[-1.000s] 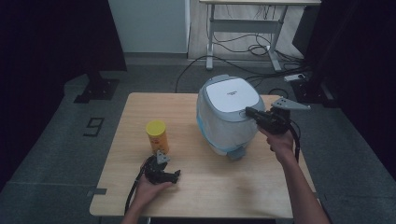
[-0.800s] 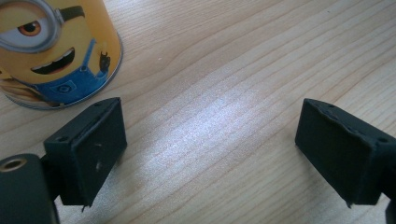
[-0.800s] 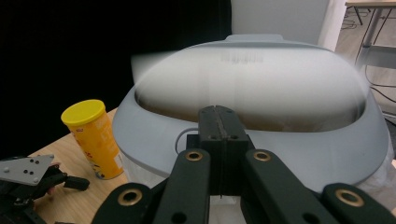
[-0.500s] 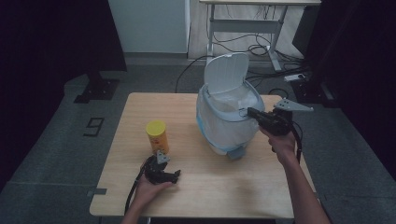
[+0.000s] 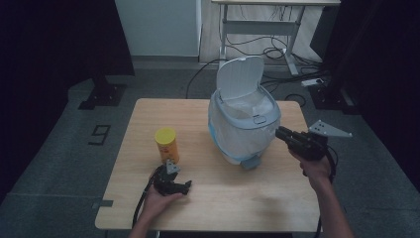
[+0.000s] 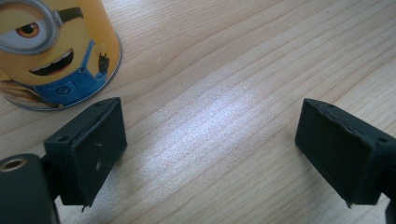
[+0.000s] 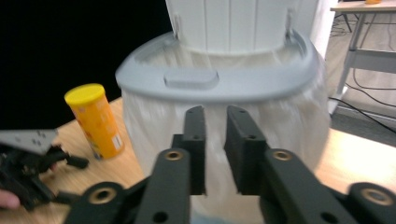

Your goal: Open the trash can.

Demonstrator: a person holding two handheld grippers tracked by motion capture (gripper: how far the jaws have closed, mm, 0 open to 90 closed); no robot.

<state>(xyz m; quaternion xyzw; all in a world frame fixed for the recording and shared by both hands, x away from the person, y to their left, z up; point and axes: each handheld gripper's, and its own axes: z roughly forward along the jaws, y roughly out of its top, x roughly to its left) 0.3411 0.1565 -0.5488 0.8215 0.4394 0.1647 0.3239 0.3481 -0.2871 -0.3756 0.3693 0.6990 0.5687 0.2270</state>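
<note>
White lid (image 5: 241, 79) already up at upper centre of the high view, bin (image 5: 245, 126) mouth open below it. Probably left to do: yellow can (image 5: 167, 145) into the bin, not yet picked up, standing on the table (image 5: 148, 114) left of centre. Left gripper (image 5: 176, 184) low and left, just below the can, jaws spread wide on nothing. Right gripper (image 5: 280, 133) just right of the bin, jaws just eased slightly apart, nothing between them. Hard to make out: inside of the bin behind rim and pale liner; bin front blurred in the right gripper view.
</note>
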